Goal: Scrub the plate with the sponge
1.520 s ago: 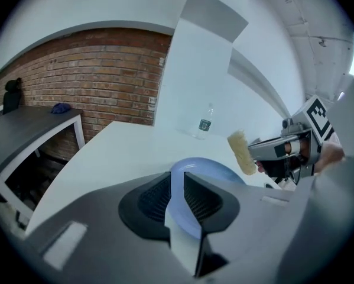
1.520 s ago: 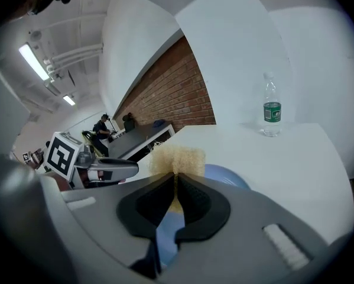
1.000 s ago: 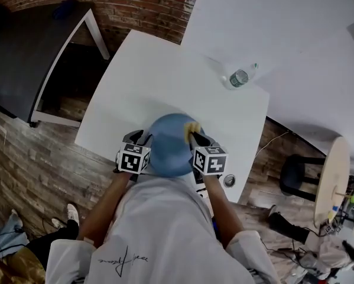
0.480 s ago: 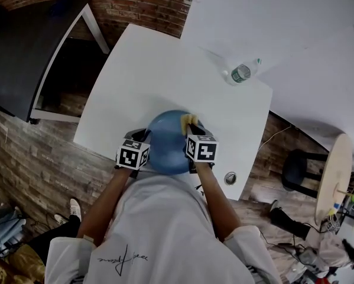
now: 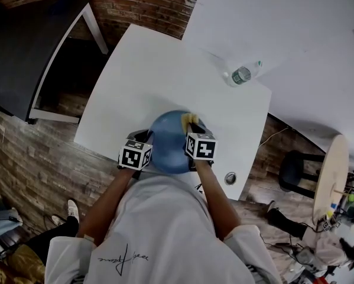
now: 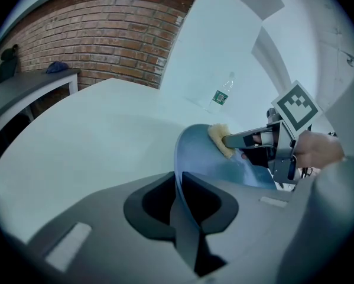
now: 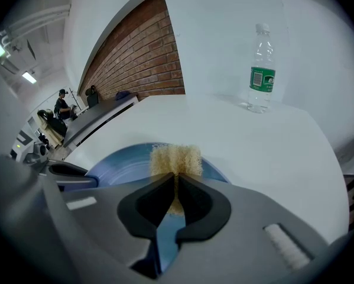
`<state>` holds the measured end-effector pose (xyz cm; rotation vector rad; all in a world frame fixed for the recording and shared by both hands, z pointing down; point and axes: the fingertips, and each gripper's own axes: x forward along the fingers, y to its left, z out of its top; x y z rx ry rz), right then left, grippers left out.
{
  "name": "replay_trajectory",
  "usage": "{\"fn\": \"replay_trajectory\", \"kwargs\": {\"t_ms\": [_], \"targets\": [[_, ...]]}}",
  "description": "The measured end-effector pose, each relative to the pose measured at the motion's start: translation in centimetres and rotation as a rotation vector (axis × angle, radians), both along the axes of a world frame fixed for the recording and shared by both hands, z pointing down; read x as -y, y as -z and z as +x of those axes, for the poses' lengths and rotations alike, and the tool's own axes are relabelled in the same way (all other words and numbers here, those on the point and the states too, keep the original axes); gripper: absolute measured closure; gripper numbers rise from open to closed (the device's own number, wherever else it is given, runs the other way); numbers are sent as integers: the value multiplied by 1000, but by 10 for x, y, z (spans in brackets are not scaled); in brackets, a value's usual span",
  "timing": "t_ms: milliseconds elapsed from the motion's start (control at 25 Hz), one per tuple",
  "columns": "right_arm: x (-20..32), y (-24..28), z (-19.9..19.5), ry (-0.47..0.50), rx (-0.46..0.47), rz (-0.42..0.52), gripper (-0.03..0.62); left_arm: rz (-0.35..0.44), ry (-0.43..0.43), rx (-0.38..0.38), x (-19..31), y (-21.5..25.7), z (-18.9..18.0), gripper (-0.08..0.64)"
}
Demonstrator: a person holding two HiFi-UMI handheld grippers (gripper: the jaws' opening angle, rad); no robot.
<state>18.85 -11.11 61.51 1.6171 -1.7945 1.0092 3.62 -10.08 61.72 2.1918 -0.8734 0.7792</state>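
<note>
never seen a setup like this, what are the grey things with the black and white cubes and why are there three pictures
There is no robot here. A person holds a hand tool in each hand. Each tool has two fingers that pinch and a marker cube on top.

The head view comes from a camera on the person's head, looking steeply down. The left gripper view and the right gripper view come from cameras riding on the tools, each looking along its own fingers.

On the white table lies a blue plate, and farther off a water bottle stands upright.

The left gripper has just been closing its fingers, and they now clamp the plate's rim. The right gripper pinches a yellow sponge, which seems to press on the plate's far part.
</note>
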Motion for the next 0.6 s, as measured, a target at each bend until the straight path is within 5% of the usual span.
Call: {"fn": "replay_trajectory", "kwargs": {"t_ms": [600], "targets": [[18,-2,-27,11,-37,25,572,-9,-47,-1,0,-3,1,497]]}}
